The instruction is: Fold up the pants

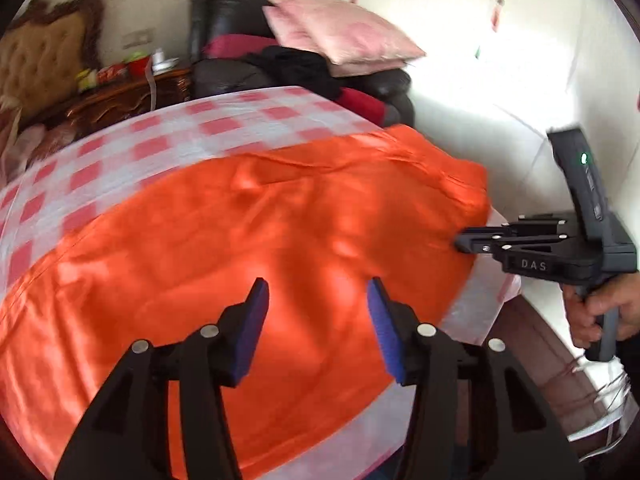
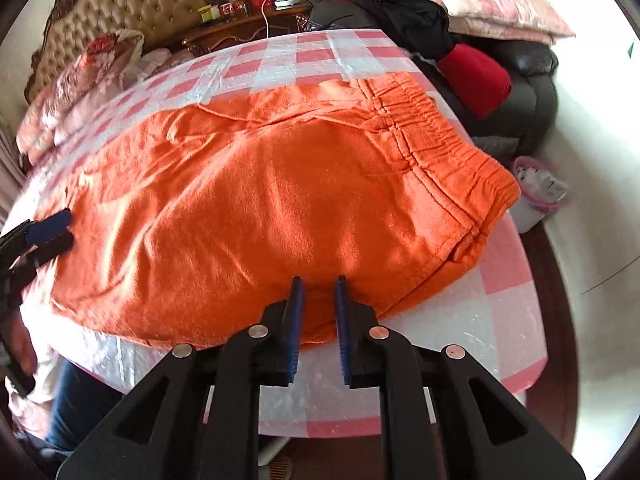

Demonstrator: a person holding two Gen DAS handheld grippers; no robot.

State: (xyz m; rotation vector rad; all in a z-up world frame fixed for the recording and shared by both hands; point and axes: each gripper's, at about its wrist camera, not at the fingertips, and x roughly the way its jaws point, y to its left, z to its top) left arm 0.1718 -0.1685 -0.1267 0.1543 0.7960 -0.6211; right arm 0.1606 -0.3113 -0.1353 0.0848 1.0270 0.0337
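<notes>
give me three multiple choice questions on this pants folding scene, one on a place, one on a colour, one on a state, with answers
1. Where does the elastic waistband lie in the right wrist view?
A. toward the right end of the table
B. toward the left end of the table
C. on the floor

2. What colour are the pants?
A. blue
B. orange
C. green

3. How does the left gripper stand?
A. shut on a pillow
B. shut on the tablecloth
C. open, nothing between its pads

Answers:
1. A, the gathered band sits by the right table edge.
2. B, the whole garment is orange.
3. C, a clear gap shows above the cloth.
</notes>
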